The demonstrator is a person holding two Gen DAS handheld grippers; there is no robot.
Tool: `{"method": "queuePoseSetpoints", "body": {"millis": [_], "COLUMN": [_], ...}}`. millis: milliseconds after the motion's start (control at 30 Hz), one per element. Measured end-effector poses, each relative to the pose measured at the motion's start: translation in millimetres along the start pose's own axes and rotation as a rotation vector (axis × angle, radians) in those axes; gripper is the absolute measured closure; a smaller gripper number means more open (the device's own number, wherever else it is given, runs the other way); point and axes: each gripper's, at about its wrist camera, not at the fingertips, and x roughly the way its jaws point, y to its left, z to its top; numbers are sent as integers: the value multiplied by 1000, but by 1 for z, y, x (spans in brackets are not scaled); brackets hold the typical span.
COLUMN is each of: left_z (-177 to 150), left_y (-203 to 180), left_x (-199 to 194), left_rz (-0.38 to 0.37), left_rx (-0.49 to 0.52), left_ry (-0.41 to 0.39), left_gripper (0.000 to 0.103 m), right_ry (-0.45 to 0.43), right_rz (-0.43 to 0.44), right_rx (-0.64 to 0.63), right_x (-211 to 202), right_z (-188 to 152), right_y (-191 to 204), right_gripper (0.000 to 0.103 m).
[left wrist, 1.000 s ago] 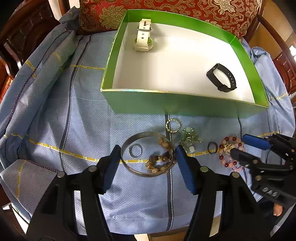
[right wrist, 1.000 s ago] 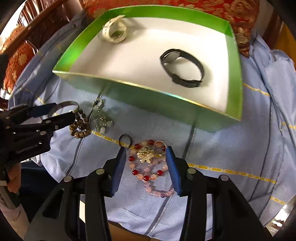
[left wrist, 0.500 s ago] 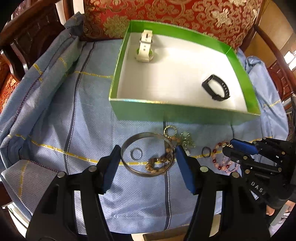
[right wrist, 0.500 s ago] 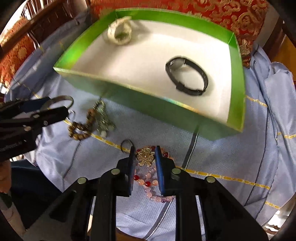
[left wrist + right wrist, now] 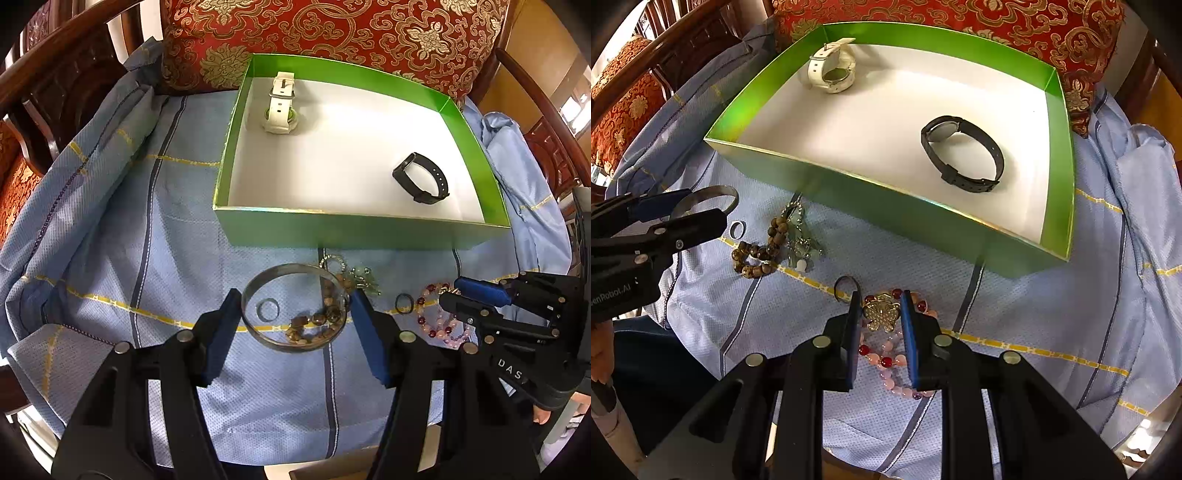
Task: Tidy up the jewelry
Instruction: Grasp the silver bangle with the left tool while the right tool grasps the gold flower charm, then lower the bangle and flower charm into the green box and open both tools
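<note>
On the blue cloth in front of the green box [image 5: 351, 232] lies loose jewelry. My left gripper [image 5: 294, 295] spans a silver bangle [image 5: 295, 266], its blue pads against both sides; the bangle rests on the cloth. Inside the bangle lie a small silver ring [image 5: 267, 308] and part of a wooden bead bracelet [image 5: 314, 321]. My right gripper [image 5: 880, 297] is shut on the gold butterfly charm [image 5: 882, 312] of a pink and red bead bracelet [image 5: 886, 360]. The box holds a white watch [image 5: 280, 107] and a black watch [image 5: 421, 181].
A jade charm cluster [image 5: 801, 243] and a dark ring [image 5: 846, 286] lie between the two grippers. A red patterned cushion [image 5: 332, 33] stands behind the box. Dark wooden chair arms [image 5: 55, 74] frame the cloth at the left and right.
My right gripper's jaws have narrowed from around the whole bead bracelet onto its gold charm. The left jaws keep the same width around the bangle.
</note>
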Motion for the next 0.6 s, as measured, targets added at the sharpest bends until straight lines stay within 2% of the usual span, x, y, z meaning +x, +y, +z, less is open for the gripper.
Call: {"method": "queuePoseSetpoints", "body": {"millis": [600], "left_z": [-3], "left_y": [-4], "left_x": [-4], "left_rz": [22], "left_rx": [38], "left_ry": [-20], "left_gripper": [42], "right_ry": [-7], "right_rz": [-8], "right_rx": [-9], "right_x": [-4], "right_z": [-4], "right_y": [2], "right_gripper": [82]}}
